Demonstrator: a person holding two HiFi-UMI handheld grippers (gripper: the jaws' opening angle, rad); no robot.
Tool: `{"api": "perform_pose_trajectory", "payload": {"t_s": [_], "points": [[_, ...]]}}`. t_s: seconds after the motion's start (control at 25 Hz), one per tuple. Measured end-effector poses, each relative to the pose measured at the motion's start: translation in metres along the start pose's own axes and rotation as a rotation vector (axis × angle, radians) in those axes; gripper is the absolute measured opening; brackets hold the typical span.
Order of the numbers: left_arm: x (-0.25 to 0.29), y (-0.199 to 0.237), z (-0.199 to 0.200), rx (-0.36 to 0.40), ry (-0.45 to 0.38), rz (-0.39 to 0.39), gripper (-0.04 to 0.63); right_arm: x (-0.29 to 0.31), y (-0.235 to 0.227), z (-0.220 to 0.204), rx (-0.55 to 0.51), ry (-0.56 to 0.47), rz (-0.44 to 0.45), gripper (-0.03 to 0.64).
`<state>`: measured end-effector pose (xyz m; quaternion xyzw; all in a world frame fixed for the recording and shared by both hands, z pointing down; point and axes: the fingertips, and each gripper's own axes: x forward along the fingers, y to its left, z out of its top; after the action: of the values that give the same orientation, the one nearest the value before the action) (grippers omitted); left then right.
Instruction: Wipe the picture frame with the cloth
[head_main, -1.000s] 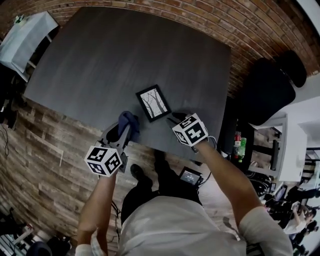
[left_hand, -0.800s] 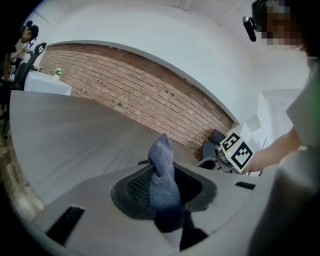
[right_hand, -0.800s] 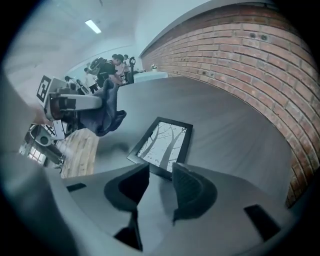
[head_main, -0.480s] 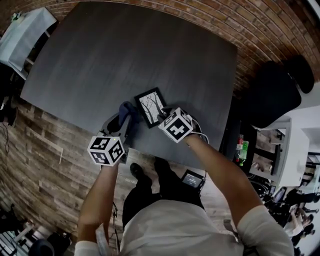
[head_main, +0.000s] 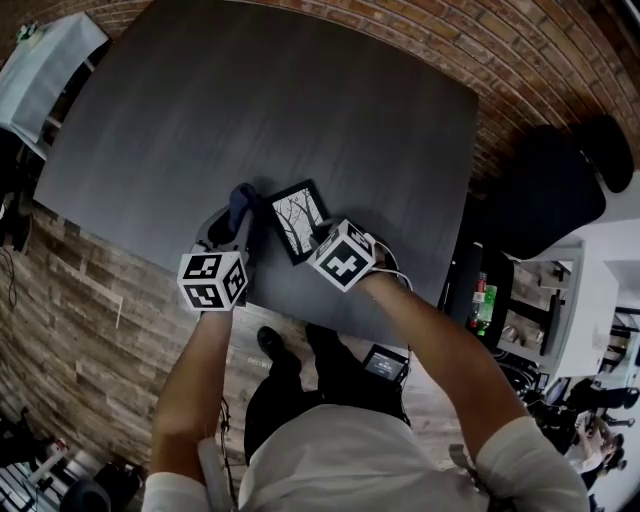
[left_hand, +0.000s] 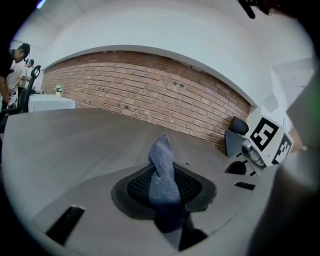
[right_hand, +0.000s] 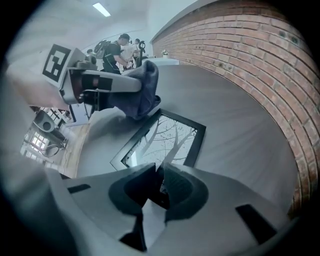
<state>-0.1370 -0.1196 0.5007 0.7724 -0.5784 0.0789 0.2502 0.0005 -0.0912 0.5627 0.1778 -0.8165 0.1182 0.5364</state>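
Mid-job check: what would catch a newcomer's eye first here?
A black picture frame with a bare-tree print lies near the front edge of the dark grey table. Left of it, the left tool is shut on a blue-grey cloth; the right tool has just been closing its jaws, now nearly together at the frame's near edge, grip unclear.

The cloth (head_main: 243, 200) is showing blue-grey. The picture frame (head_main: 297, 220), at three o'clock of it, is showing a black border around black bare trees on white. The surface (head_main: 250, 100) is looking streaky dark grey. A brick wall (head_main: 520, 60) at one o'clock is showing reddish-brown. The left hand-held gripper (head_main: 238, 222) and right hand-held gripper (head_main: 320, 240) are carrying white cubes with black square markers.
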Motion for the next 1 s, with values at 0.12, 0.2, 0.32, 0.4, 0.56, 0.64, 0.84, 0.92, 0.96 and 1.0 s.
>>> {"api": "perform_pose_trajectory", "payload": {"t_s": [0.12, 0.2, 0.32, 0.4, 0.56, 0.64, 0.84, 0.92, 0.96, 1.0], "points": [[0.016, 0.001, 0.002, 0.028, 0.011, 0.008, 0.096, 0.001, 0.001, 0.0, -0.016, 0.005, 0.009, 0.058], [0.023, -0.002, 0.0, 0.022, 0.025, 0.003, 0.095, 0.0, 0.0, 0.001, -0.024, 0.005, 0.012, 0.058], [0.029, -0.007, -0.007, -0.012, 0.039, -0.015, 0.095, 0.001, 0.0, 0.001, -0.026, 0.003, 0.011, 0.057], [0.029, -0.01, -0.012, -0.037, 0.045, -0.029, 0.093, 0.001, 0.0, 0.001, -0.026, 0.004, 0.012, 0.057], [0.027, -0.017, -0.019, -0.074, 0.051, -0.041, 0.092, 0.0, 0.001, -0.002, -0.029, 0.011, 0.019, 0.057], [0.027, -0.02, -0.021, -0.092, 0.059, -0.05, 0.092, 0.001, 0.0, -0.002, -0.029, 0.008, 0.016, 0.057], [0.025, -0.029, -0.026, -0.128, 0.088, -0.082, 0.092, 0.0, -0.001, 0.0, -0.025, 0.004, 0.011, 0.057], [0.024, -0.031, -0.028, -0.139, 0.096, -0.088, 0.092, 0.0, 0.0, -0.001, -0.026, 0.007, 0.012, 0.057], [0.023, -0.032, -0.029, -0.146, 0.1, -0.091, 0.092, 0.0, 0.0, -0.001, -0.025, 0.007, 0.012, 0.057], [0.023, -0.033, -0.03, -0.152, 0.104, -0.094, 0.092, 0.001, 0.0, -0.001, -0.024, 0.007, 0.013, 0.057]]}}
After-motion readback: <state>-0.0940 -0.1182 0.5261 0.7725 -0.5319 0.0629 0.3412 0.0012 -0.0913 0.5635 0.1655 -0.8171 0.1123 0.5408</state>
